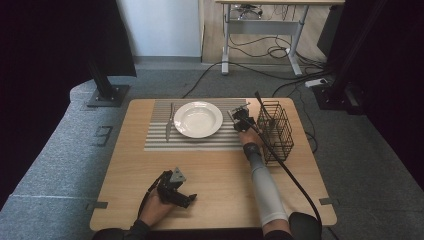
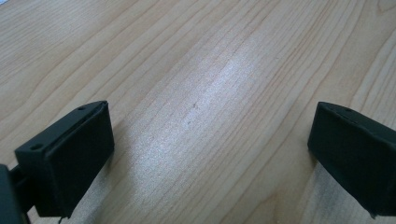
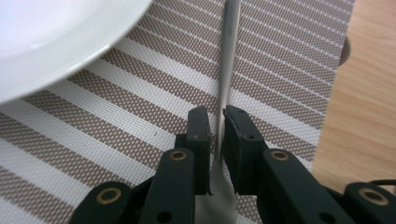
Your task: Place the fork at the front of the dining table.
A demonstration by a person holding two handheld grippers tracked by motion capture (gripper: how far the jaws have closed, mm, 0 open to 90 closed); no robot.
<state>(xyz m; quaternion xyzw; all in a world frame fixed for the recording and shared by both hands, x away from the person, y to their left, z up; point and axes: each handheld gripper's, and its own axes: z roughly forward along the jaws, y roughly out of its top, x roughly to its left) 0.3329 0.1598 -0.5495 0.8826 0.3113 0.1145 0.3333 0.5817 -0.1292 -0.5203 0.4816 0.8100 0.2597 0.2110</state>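
Note:
A white plate (image 1: 198,119) sits on a striped placemat (image 1: 160,141), with a knife (image 1: 170,122) to its left. My right gripper (image 1: 241,119) hovers low at the plate's right side. In the right gripper view a silver utensil handle (image 3: 227,70) runs across the placemat (image 3: 116,116) beside the plate (image 3: 46,37) and passes between my right gripper's (image 3: 217,130) pads; a thin gap shows beside it, so the pads stand slightly apart and do not press on it. My left gripper (image 1: 191,199) rests open on the bare wooden table (image 2: 210,70), with nothing between its fingers.
A black wire basket (image 1: 275,130) stands at the table's right edge, just right of my right hand. The right gripper's cable (image 1: 290,175) trails back over the table (image 1: 215,175). Beyond the table are a desk frame and floor cables.

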